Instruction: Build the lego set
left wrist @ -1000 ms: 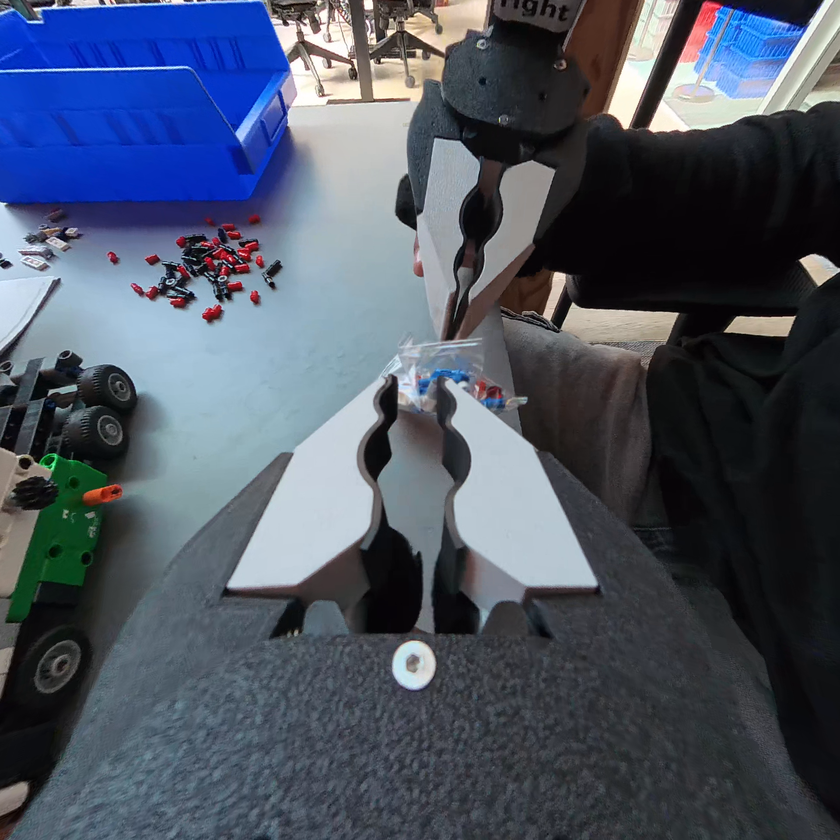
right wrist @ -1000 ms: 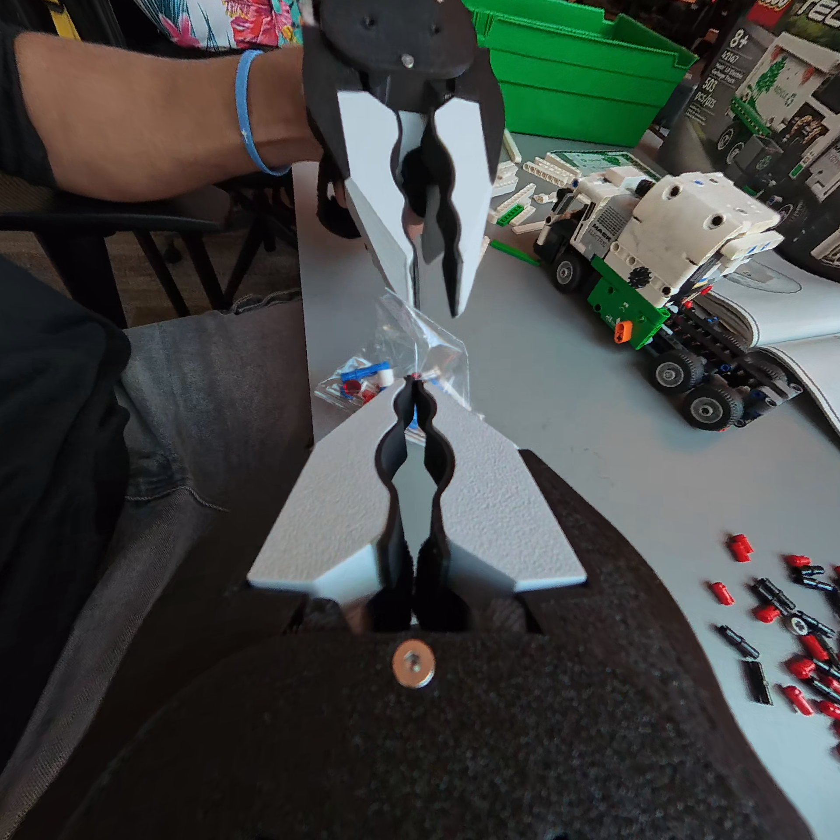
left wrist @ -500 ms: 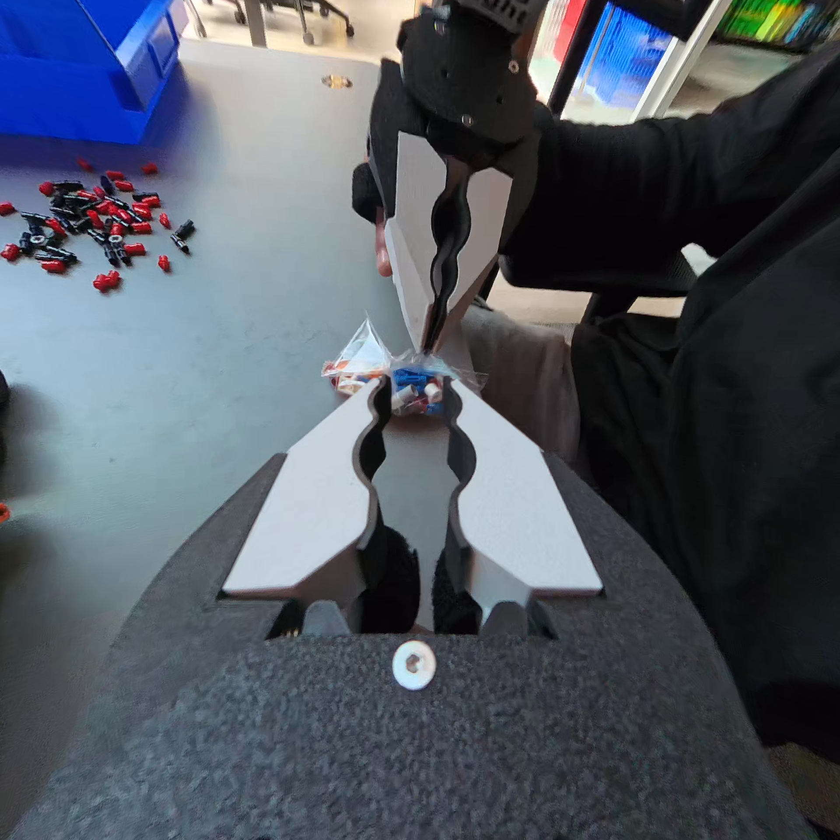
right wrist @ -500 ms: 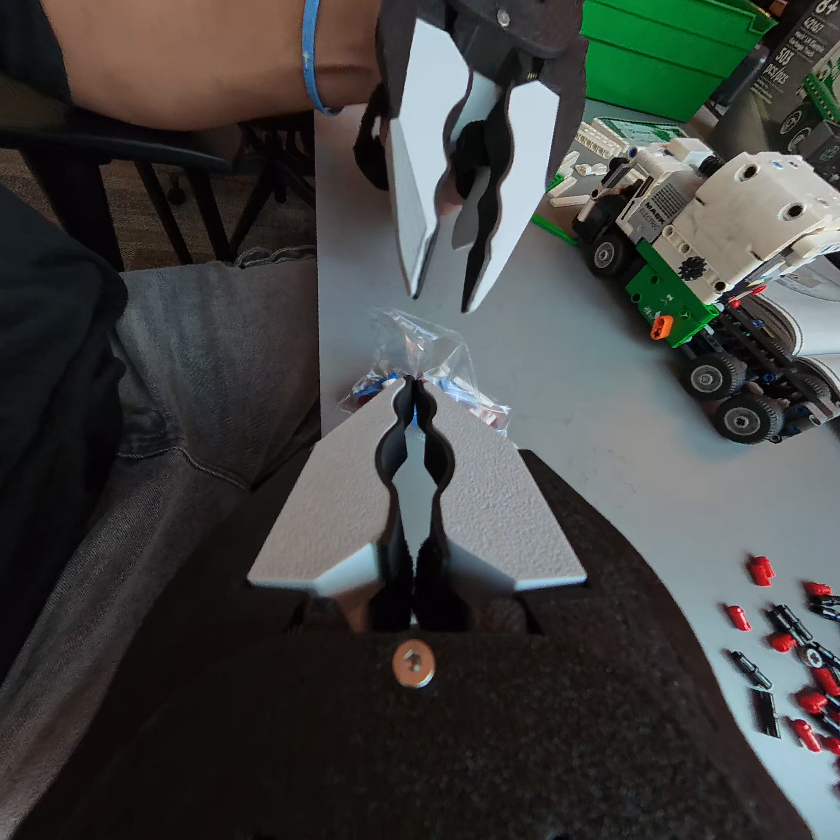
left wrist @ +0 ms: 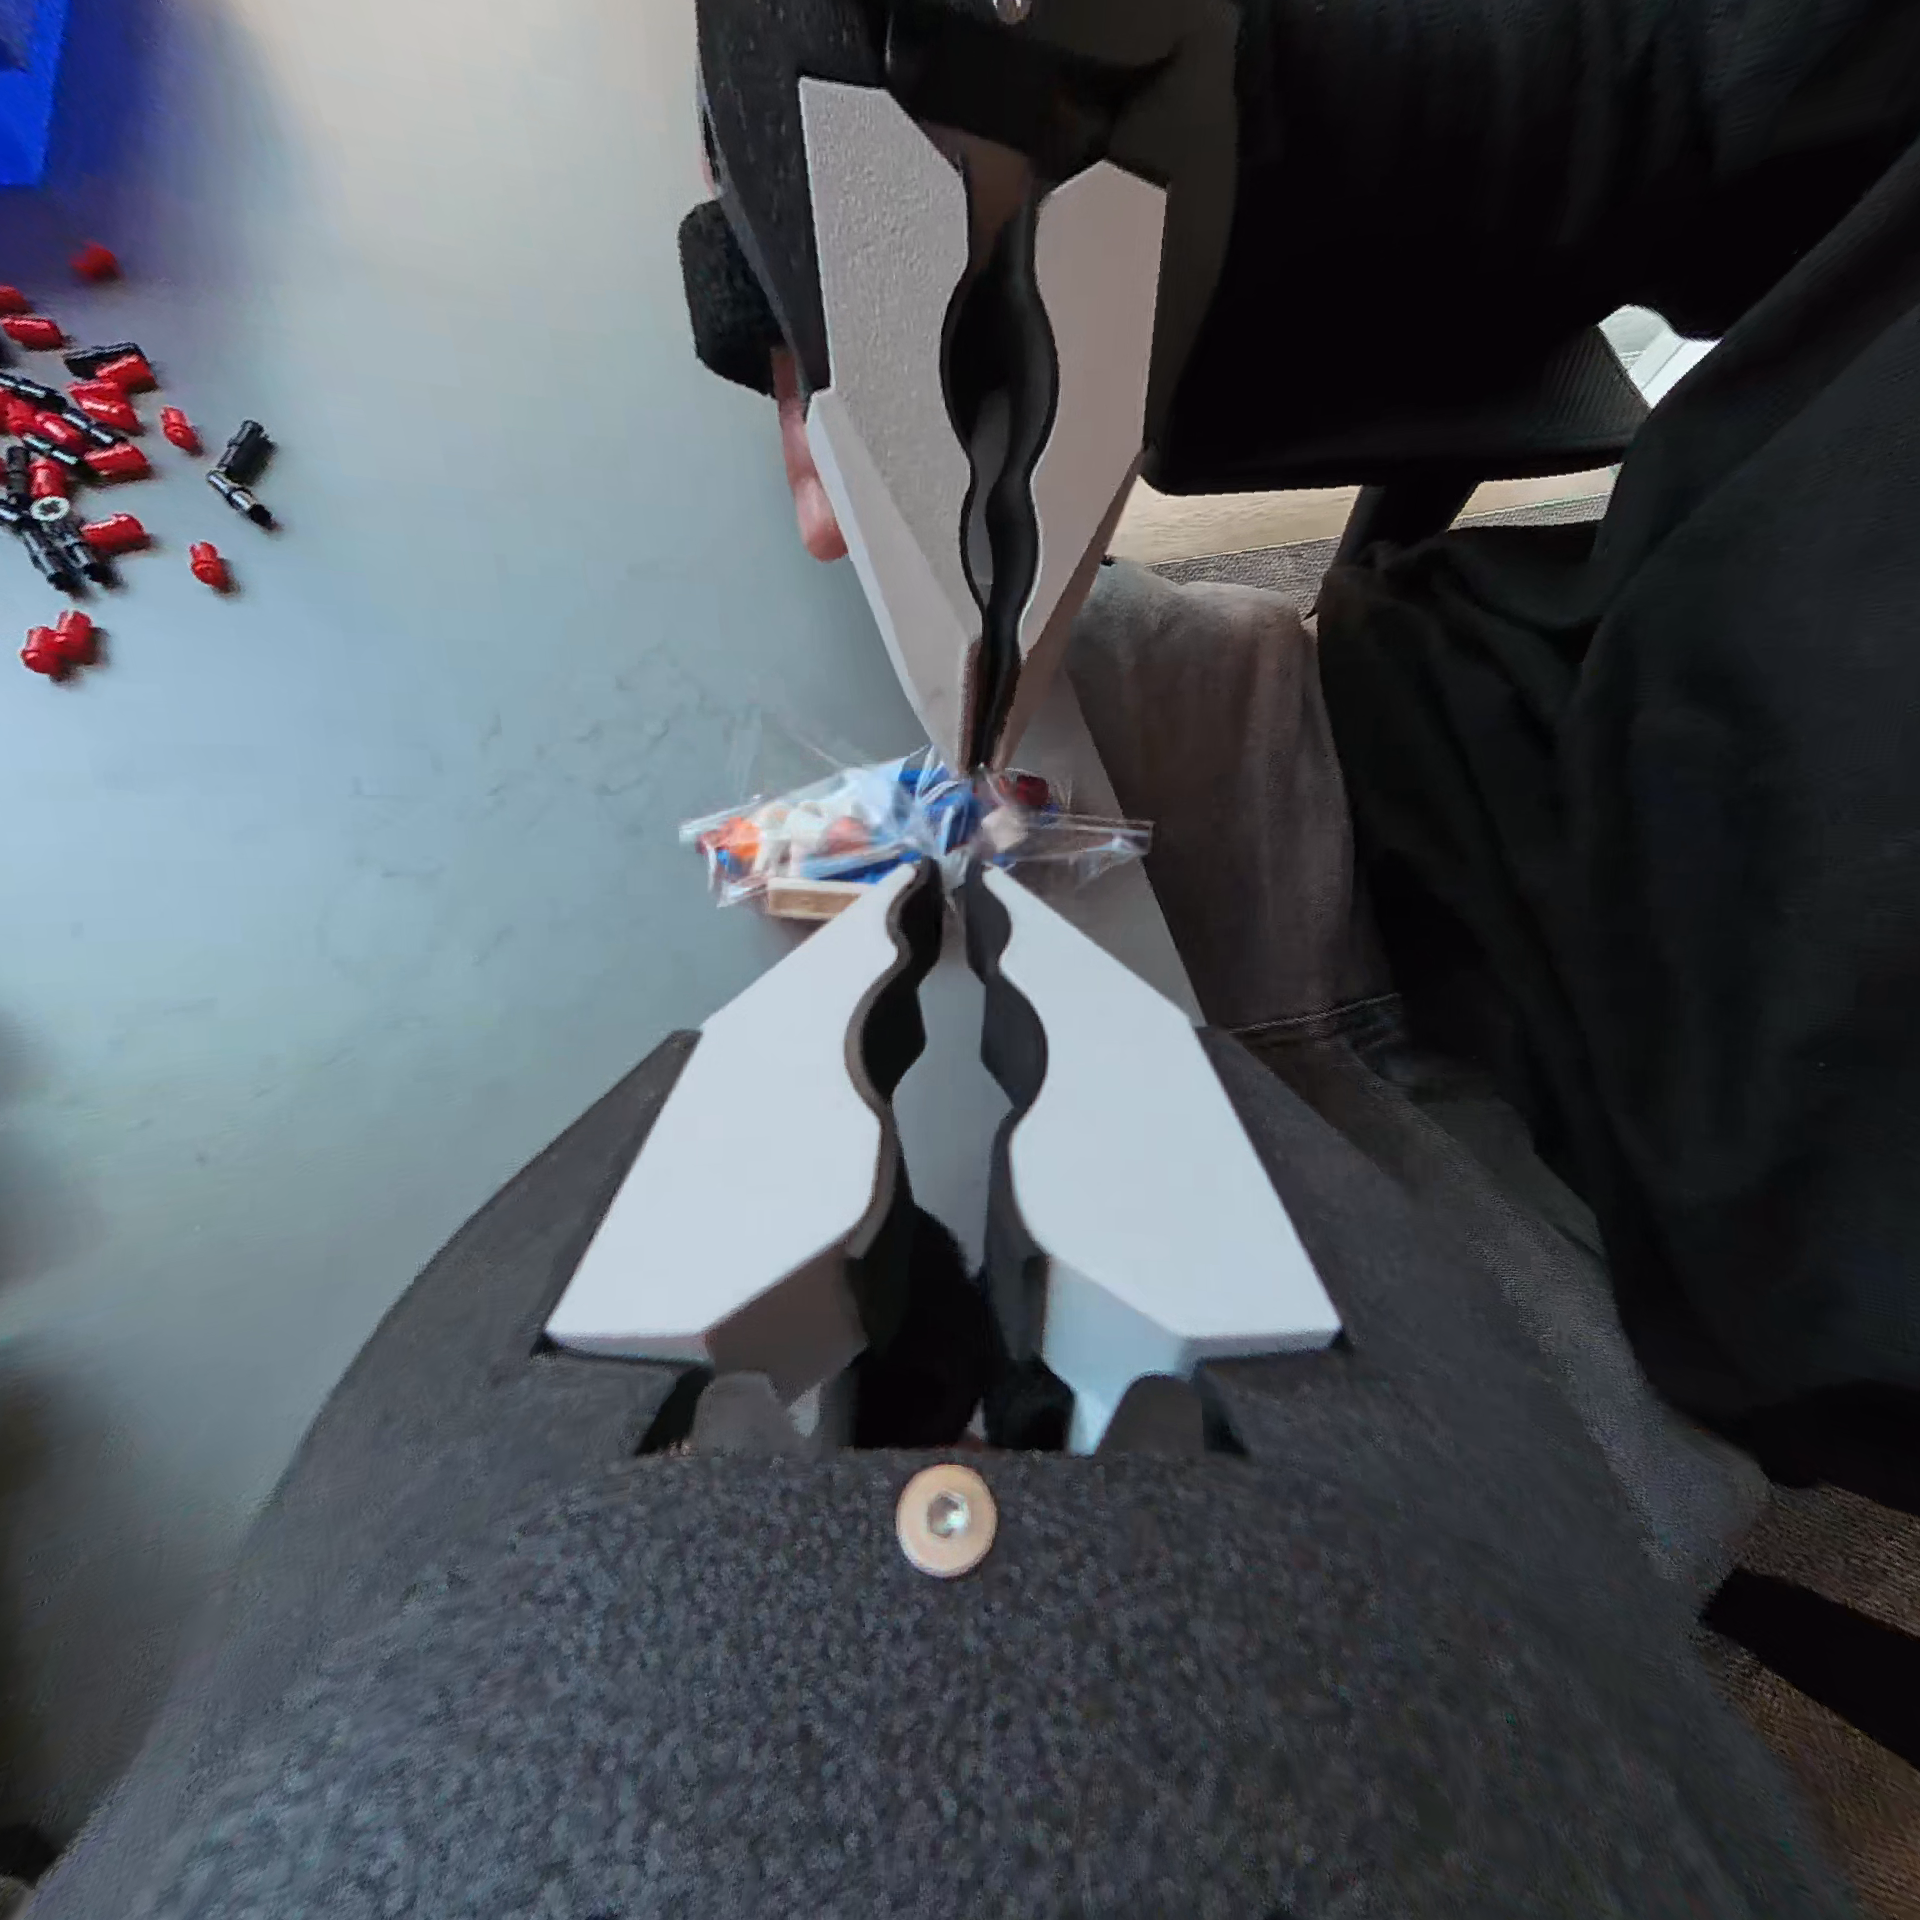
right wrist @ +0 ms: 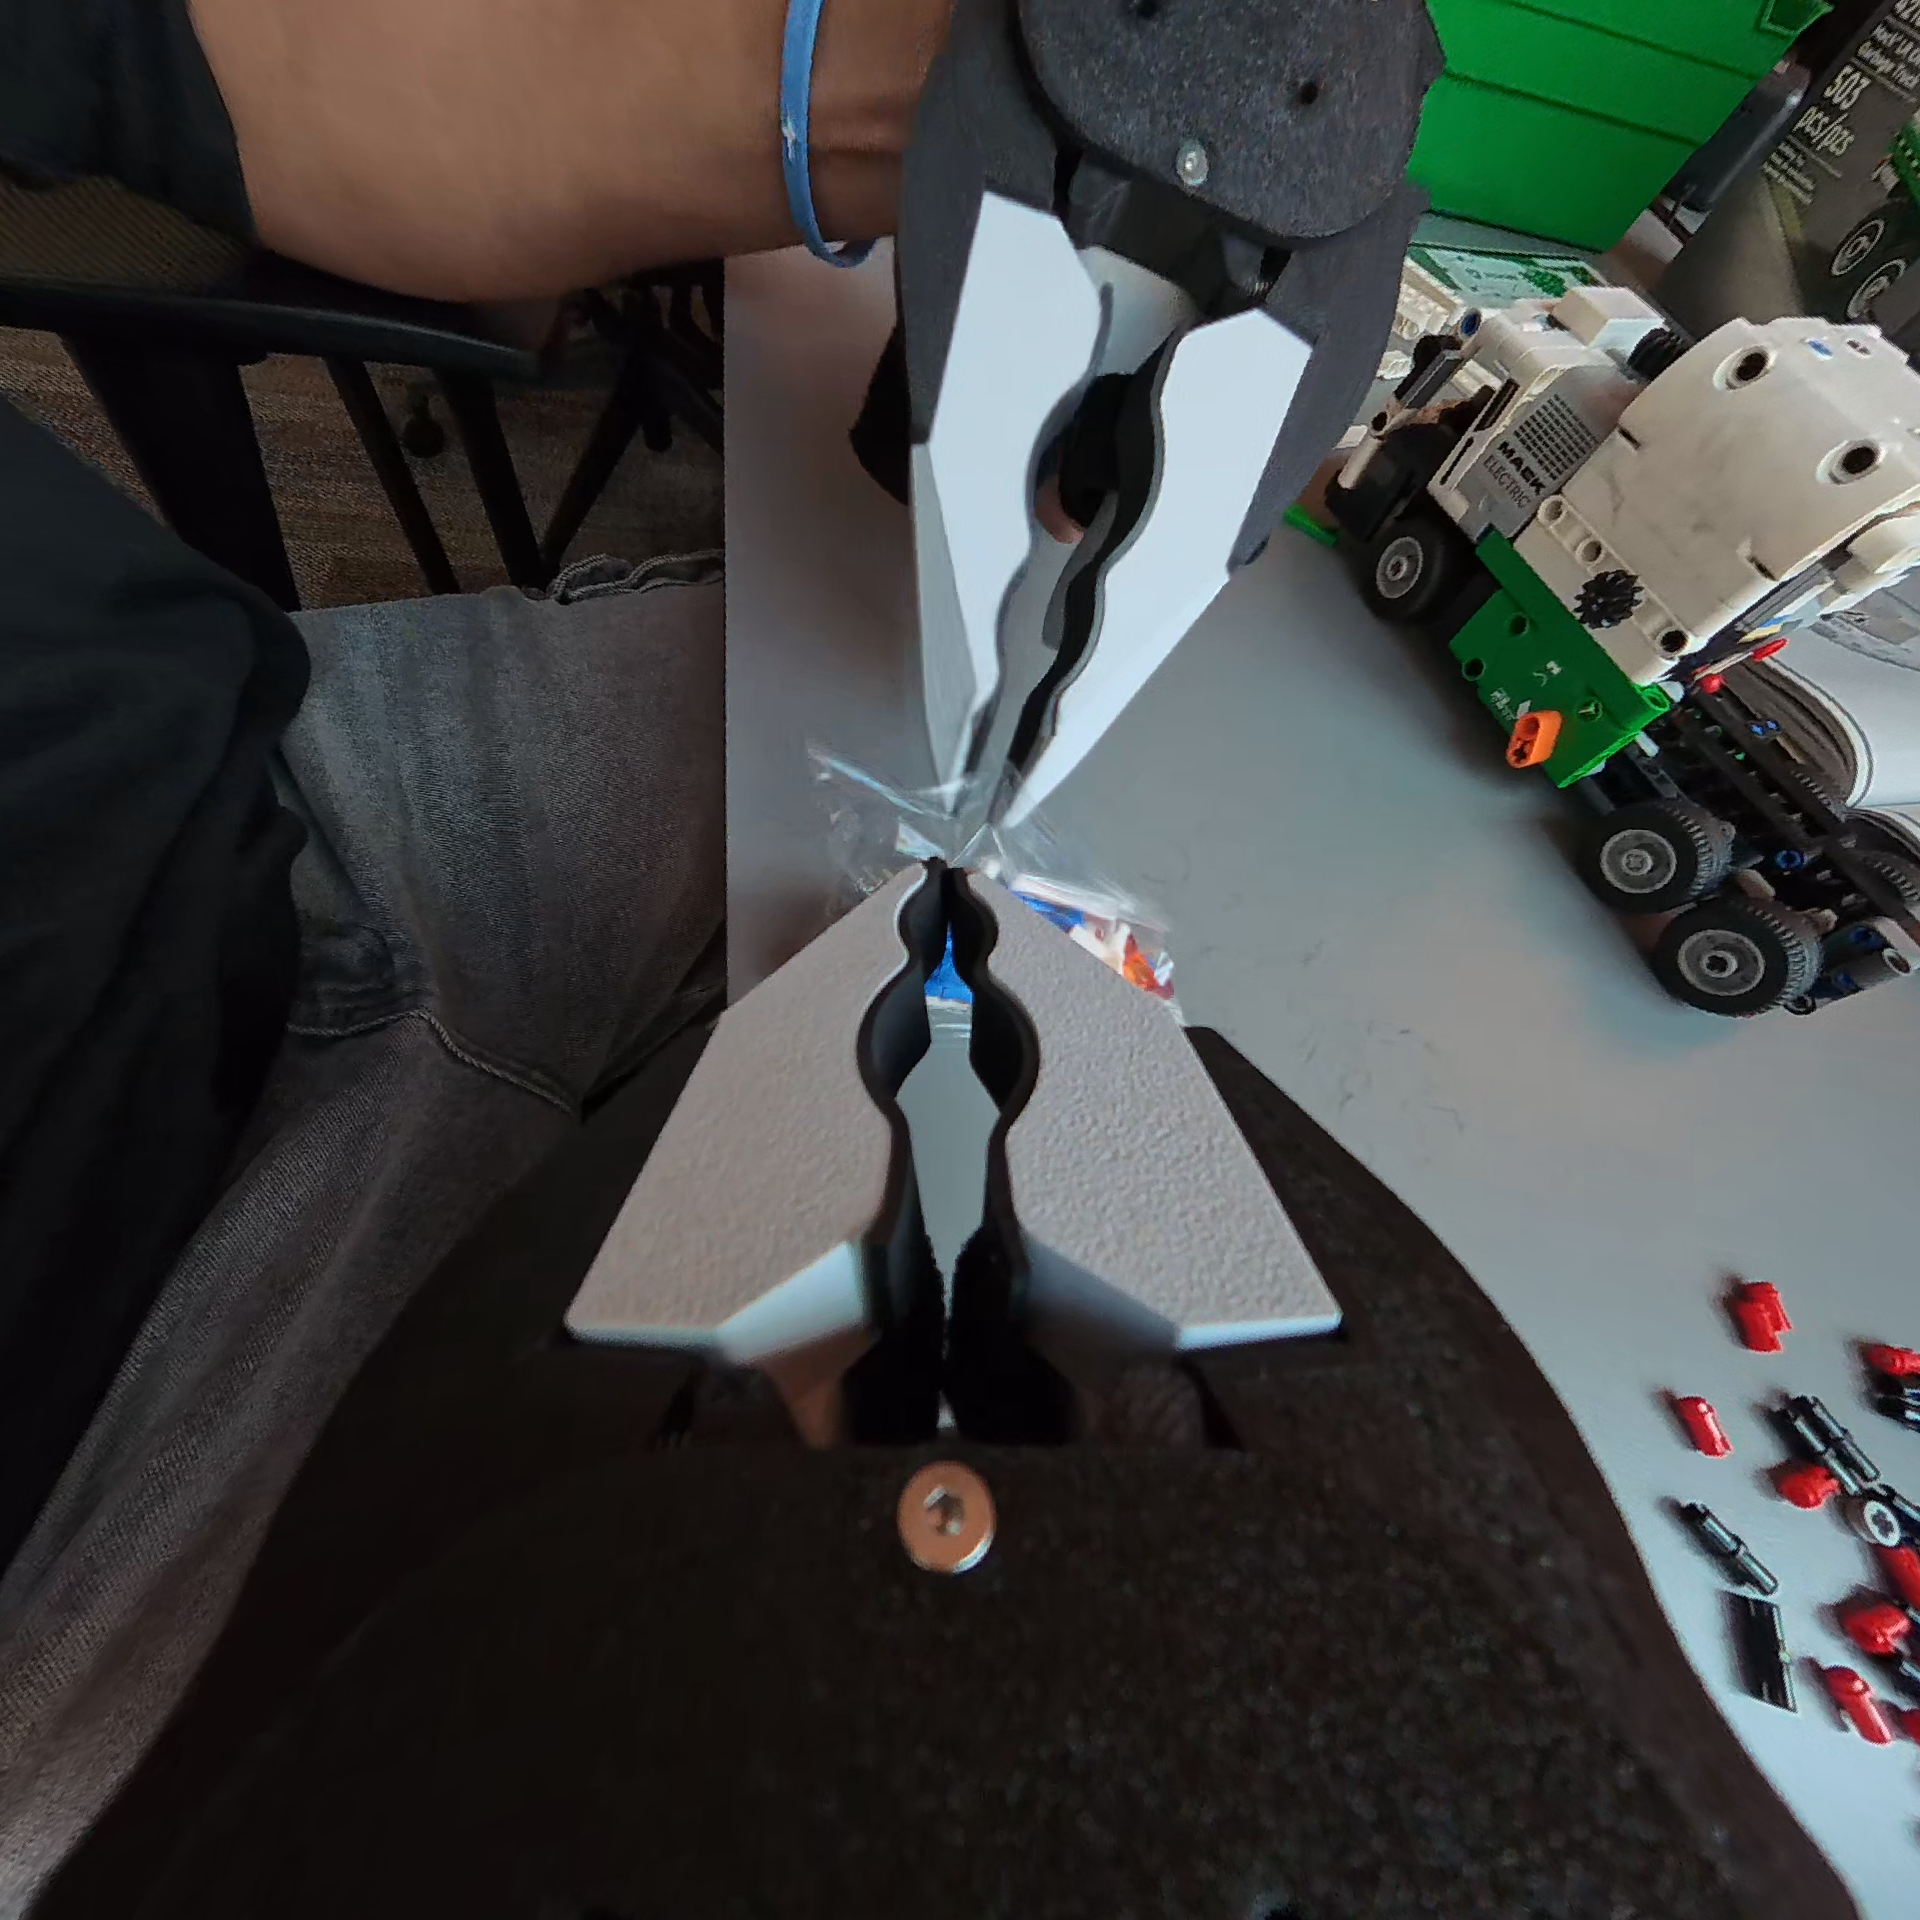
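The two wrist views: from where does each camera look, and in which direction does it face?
Left wrist view: sits on the left gripper, faces the table edge and the person's lap; a black sleeve shows.
Right wrist view: sits on the right gripper, faces along the table toward the truck model; a bare forearm shows.
Shared: the clear parts bag, pinched by both grippers, and the red and black pins.

Soft daylight, wide-angle edge warp, perhaps slight motion blur.
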